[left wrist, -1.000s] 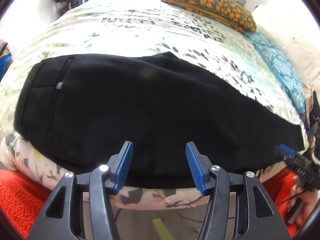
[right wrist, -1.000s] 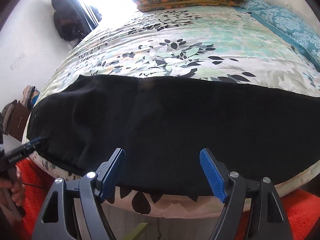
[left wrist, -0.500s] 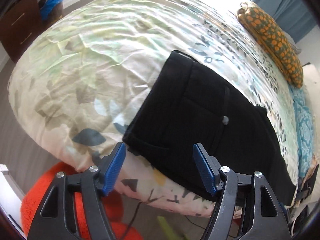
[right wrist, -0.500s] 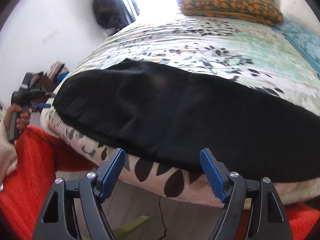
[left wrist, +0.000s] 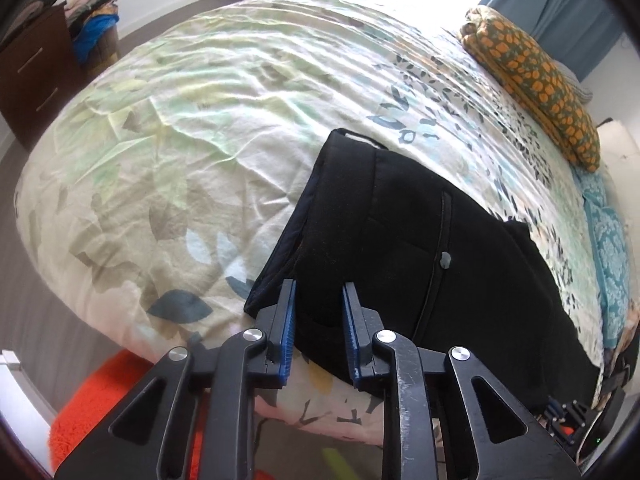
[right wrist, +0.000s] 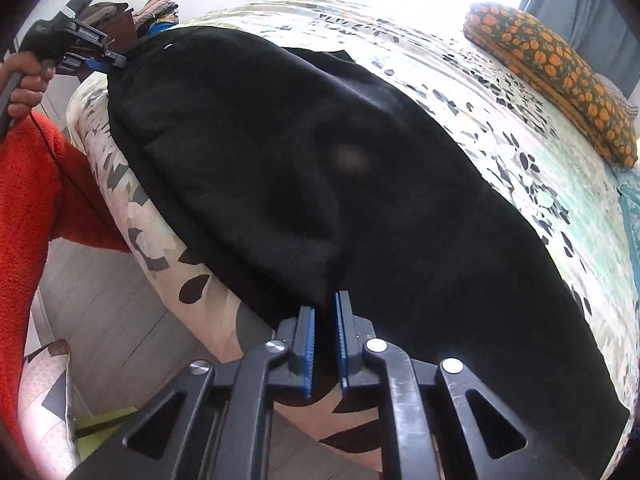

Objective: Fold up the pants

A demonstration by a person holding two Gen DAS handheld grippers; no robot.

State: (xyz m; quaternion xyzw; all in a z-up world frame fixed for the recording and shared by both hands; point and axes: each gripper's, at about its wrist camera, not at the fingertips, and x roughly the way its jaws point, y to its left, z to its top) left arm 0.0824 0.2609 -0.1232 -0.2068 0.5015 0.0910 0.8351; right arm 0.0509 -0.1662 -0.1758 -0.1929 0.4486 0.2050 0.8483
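Black pants [left wrist: 420,240] lie lengthwise along the near edge of a bed, waistband and buttoned back pocket toward the left wrist view. My left gripper [left wrist: 320,312] sits at the waistband's near corner, its jaws closing with black fabric filling the gap between the blue pads. In the right wrist view the pants [right wrist: 320,160] stretch away to the upper left. There a hand holds the left gripper [right wrist: 118,60] at the far waistband end. My right gripper [right wrist: 325,320] is shut on the pants' front edge, partway along the leg, pads pinching a fold.
The bed carries a floral duvet [left wrist: 200,140] with an orange-patterned pillow [left wrist: 540,80] at its head and a teal cushion [left wrist: 612,260] on the right. An orange rug [right wrist: 32,200] lies on the grey floor below. A dark dresser [left wrist: 32,72] with piled clothes stands at the left.
The left view swung from mid-pants to the waistband corner, and its jaws narrowed onto the fabric. The right gripper rolled, moved along the front edge and shut on the pants.
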